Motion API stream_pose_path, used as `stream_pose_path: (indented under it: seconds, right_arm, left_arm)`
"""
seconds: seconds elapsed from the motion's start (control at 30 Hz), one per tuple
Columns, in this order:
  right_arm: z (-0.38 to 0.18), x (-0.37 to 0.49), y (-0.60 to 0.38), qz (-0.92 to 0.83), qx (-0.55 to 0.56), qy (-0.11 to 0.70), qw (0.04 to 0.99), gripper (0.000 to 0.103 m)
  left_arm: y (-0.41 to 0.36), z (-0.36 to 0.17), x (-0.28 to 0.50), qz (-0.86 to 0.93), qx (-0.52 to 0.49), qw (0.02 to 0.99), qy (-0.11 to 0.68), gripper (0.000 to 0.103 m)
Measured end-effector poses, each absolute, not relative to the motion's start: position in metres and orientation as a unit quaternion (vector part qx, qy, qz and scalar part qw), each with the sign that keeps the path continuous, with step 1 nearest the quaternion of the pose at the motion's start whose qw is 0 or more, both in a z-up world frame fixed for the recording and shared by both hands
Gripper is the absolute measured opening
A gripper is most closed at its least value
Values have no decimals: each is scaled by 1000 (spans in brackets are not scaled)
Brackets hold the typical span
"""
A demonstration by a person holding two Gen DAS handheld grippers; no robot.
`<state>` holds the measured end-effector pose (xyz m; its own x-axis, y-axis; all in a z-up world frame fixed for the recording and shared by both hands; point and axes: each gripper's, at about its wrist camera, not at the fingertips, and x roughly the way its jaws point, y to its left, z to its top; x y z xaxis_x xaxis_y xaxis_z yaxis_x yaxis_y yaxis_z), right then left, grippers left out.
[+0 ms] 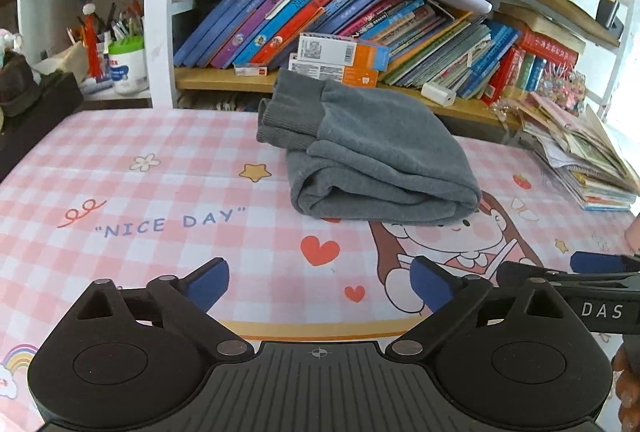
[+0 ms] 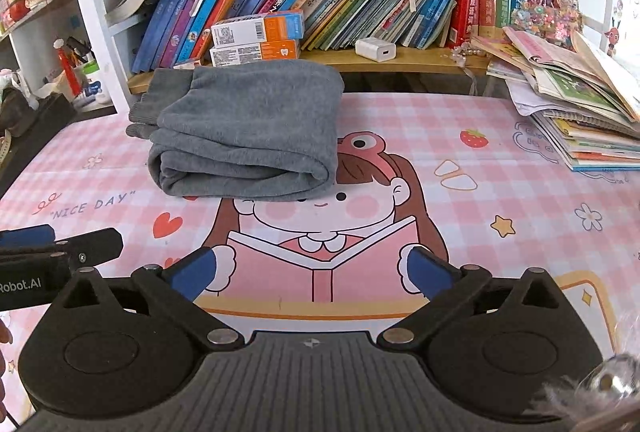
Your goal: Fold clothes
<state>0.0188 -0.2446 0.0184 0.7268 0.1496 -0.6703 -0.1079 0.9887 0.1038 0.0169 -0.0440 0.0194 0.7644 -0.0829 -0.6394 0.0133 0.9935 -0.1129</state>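
Note:
A grey garment point(image 1: 372, 155) lies folded into a thick bundle on the pink checked desk mat point(image 1: 160, 191), ribbed cuffs toward the shelf. It also shows in the right wrist view point(image 2: 248, 135), left of centre. My left gripper point(image 1: 320, 284) is open and empty, hovering over the mat well short of the bundle. My right gripper point(image 2: 314, 274) is open and empty, also short of the bundle, over the cartoon girl print. The right gripper's body shows at the left wrist view's right edge point(image 1: 600, 296); the left gripper shows at the right wrist view's left edge point(image 2: 48, 256).
A bookshelf with leaning books point(image 1: 320, 15) stands behind the mat, with orange-white boxes point(image 2: 256, 39) and a white charger point(image 2: 376, 49) on its ledge. A stack of books and papers point(image 2: 580, 111) lies at the right. A pen cup point(image 1: 126, 63) stands at the left.

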Motion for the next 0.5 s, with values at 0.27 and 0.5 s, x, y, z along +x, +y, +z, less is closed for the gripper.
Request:
stream_pose_path:
  seconds: [0.27,0.5]
  right_arm:
    - [20,17,-242,67,30,362,929,103]
    - [20,16,-241,65,30,366,928,103]
  left_arm:
    - [-43,21,16,-25,-43,937,345,103]
    - [-43,20,17,-23,-40,937,348,103]
